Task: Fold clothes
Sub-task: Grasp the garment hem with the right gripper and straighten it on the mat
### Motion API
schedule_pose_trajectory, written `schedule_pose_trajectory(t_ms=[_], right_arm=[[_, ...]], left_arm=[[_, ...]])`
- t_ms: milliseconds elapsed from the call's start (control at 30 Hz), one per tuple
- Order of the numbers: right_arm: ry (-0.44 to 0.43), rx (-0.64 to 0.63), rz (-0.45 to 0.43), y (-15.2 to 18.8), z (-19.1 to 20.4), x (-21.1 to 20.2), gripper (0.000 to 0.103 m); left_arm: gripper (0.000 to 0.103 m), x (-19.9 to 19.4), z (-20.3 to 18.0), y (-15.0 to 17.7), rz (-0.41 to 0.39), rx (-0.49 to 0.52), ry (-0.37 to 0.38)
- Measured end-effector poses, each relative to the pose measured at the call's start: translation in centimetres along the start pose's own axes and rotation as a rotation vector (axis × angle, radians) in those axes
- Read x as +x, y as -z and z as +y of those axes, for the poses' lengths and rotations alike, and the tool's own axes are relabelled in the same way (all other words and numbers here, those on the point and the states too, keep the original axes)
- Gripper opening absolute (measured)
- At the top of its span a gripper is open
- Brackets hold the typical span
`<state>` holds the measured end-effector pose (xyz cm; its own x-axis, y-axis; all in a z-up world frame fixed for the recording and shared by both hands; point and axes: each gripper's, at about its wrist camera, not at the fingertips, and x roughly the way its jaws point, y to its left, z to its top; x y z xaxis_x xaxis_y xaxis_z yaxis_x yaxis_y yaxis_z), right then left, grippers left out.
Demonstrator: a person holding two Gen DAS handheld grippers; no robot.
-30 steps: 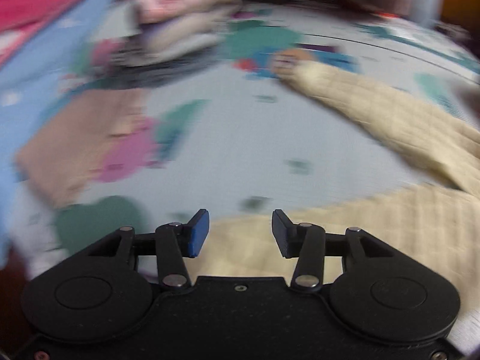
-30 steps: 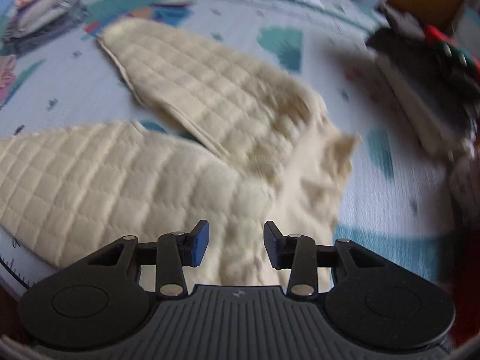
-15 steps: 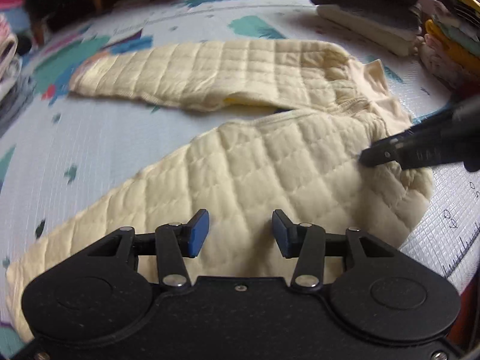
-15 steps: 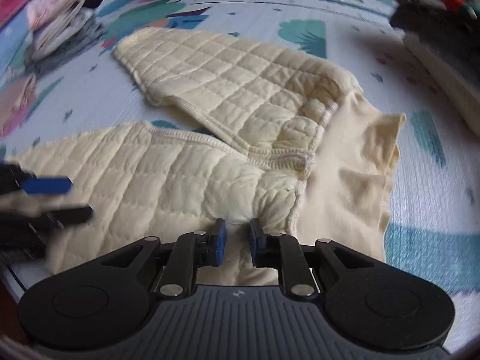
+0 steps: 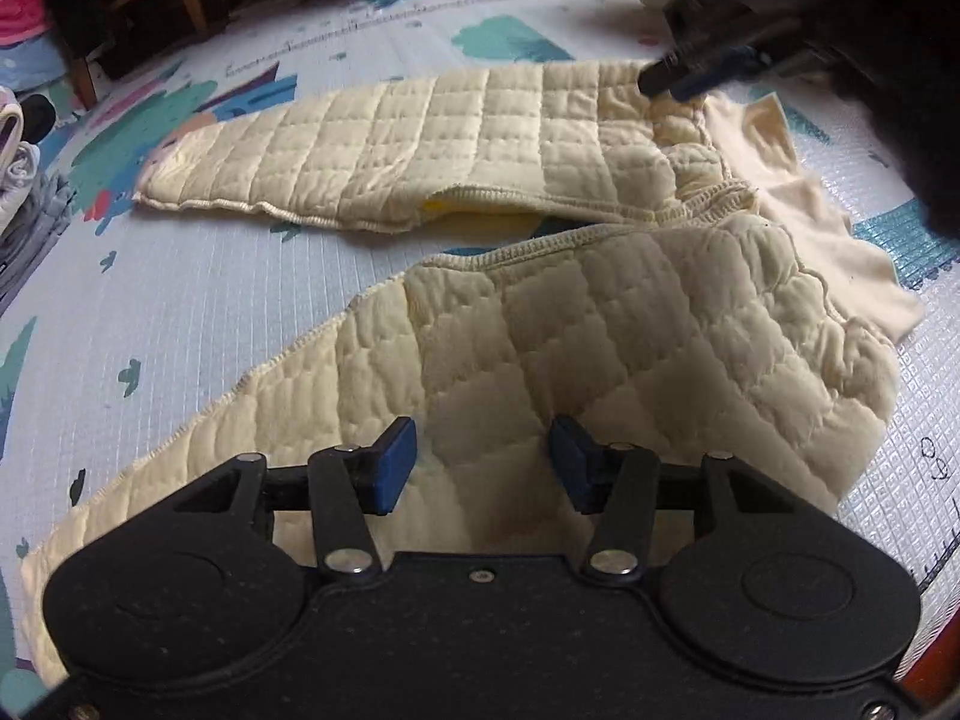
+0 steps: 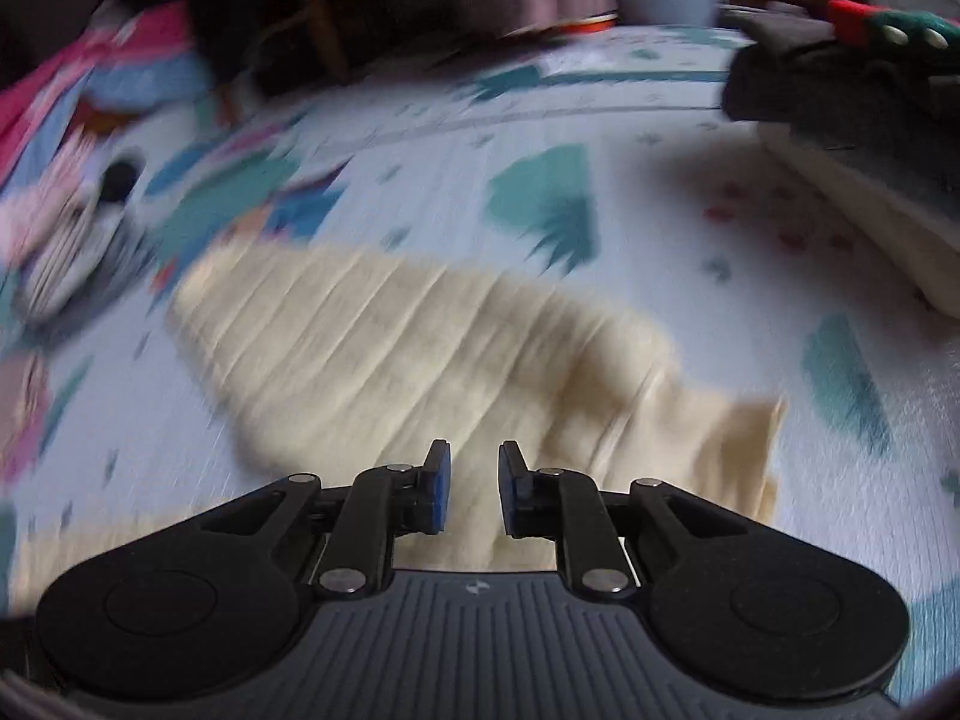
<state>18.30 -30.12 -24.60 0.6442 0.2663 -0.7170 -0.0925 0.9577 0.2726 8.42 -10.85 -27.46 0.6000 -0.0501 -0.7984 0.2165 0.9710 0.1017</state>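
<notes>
Left wrist view: left gripper (image 5: 483,459) sits low over the near leg of the quilted cream trousers (image 5: 630,348). Its jaws have just been opening a little, now about half wide, with cloth under the gap but nothing pinched. The trousers lie flat in a V: the near leg runs from bottom left up to the waist at right, the far leg (image 5: 420,144) runs left from the same waist, so both long axes go roughly left-right across the frame. The plain waistband (image 5: 834,228) is at far right. Right gripper (image 5: 696,75) shows at top right, blurred, fingertips close together just at the waist end of the far leg; I can't tell whether it's touching.

Right wrist view: heavy motion blur. The right gripper's jaws have just been closing and stand narrow, with a slim gap and no cloth visibly clamped between the pads. The far leg stretches away to the upper left, with the waistband corner to the right.

Judgement: the coming move turns on the far leg lying beyond the near one. The right gripper is nearer its waist end; the left is already on the near leg. Folding one leg onto the other likely needs a grip on the far leg first.

Surface: pale play mat (image 5: 198,312) with teal and pink prints. Stacks of folded clothes (image 6: 840,138) sit at the mat's edges, and dark furniture (image 5: 120,12) stands behind.
</notes>
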Motion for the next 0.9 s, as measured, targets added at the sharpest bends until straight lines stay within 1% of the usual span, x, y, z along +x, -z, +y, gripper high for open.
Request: schedule_pose_trajectory(t_ms=[33, 100, 133, 167, 233, 300, 333, 367, 400, 433, 500, 533, 567, 600, 633, 667, 700, 767, 833, 867, 900], right_arm=[[0.009, 0.035, -0.003, -0.8, -1.0, 0.6, 0.019], [0.027, 0.086, 0.037, -1.8, -3.0, 2.4, 0.018], [0.048, 0.092, 0.077, -1.9, -3.9, 3.5, 0.014], [0.054, 0.101, 0.094, -1.8, -4.8, 4.3, 0.004], [0.052, 0.114, 0.102, -1.9, -6.0, 5.4, 0.001], [0.048, 0.140, 0.092, -2.2, -6.5, 5.6, 0.001], [0.035, 0.204, 0.071, -2.2, -7.2, 5.4, 0.001], [0.008, 0.283, 0.023, -1.9, -7.9, 4.8, 0.002], [0.000, 0.323, -0.018, -1.6, -8.3, 4.3, 0.002], [0.037, 0.305, 0.008, -1.4, -8.2, 4.7, 0.000], [0.072, 0.241, 0.038, -1.4, -7.5, 5.2, 0.000], [0.081, 0.234, 0.050, -1.8, -7.2, 5.2, 0.002], [0.084, 0.219, 0.044, -2.1, -6.7, 4.7, 0.010], [0.086, 0.200, 0.032, -2.3, -6.1, 4.2, 0.013], [0.100, 0.152, 0.011, -2.5, -5.1, 3.4, 0.019], [0.108, 0.097, 0.000, -2.5, -4.0, 2.7, 0.025], [0.103, 0.044, 0.007, -2.3, -2.7, 2.3, 0.027], [0.090, -0.095, 0.028, -1.1, 0.6, 1.3, 0.027], [0.062, -0.236, 0.055, 1.2, 4.6, 0.1, 0.027], [0.033, -0.289, 0.080, 2.7, 6.5, -0.3, 0.025], [0.011, -0.330, 0.104, 4.3, 8.3, -0.7, 0.024]], left_arm=[[0.051, -0.1, 0.2, 0.4, -0.021, -0.006, 0.005], [0.051, -0.3, 0.4, 1.0, -0.053, -0.009, 0.011], [0.051, -0.4, 0.4, 1.2, -0.064, -0.011, 0.010], [0.051, -0.6, 0.4, 1.3, -0.075, -0.013, 0.009], [0.051, -0.7, 0.3, 1.5, -0.088, -0.016, 0.008], [0.051, -0.7, 0.5, 1.5, -0.092, -0.027, 0.014], [0.051, -0.7, 0.5, 1.4, -0.088, -0.026, 0.013], [0.053, -0.7, 0.5, 1.3, -0.084, -0.024, 0.013], [0.054, -0.6, 0.5, 1.2, -0.080, -0.023, 0.012], [0.054, -0.6, 0.5, 1.2, -0.076, -0.022, 0.011], [0.055, -0.6, 0.6, 0.9, -0.062, -0.015, 0.016], [0.055, -0.6, 1.0, 0.7, -0.051, -0.024, 0.029], [0.055, -0.9, 1.5, 0.6, -0.057, -0.049, 0.037], [0.056, -1.2, 2.1, 0.5, -0.064, -0.074, 0.043], [0.056, -1.8, 2.6, 0.7, -0.093, -0.092, 0.014], [0.056, -2.2, 3.1, 1.0, -0.099, -0.107, -0.030], [0.056, -2.6, 3.6, 1.4, -0.105, -0.122, -0.075], [0.056, -2.9, 4.8, 2.5, -0.082, -0.153, -0.191], [0.056, -3.1, 6.2, 4.1, -0.038, -0.200, -0.307], [0.057, -3.2, 7.4, 4.8, -0.012, -0.247, -0.345], [0.065, -3.6, 8.7, 5.5, -0.009, -0.306, -0.353]])
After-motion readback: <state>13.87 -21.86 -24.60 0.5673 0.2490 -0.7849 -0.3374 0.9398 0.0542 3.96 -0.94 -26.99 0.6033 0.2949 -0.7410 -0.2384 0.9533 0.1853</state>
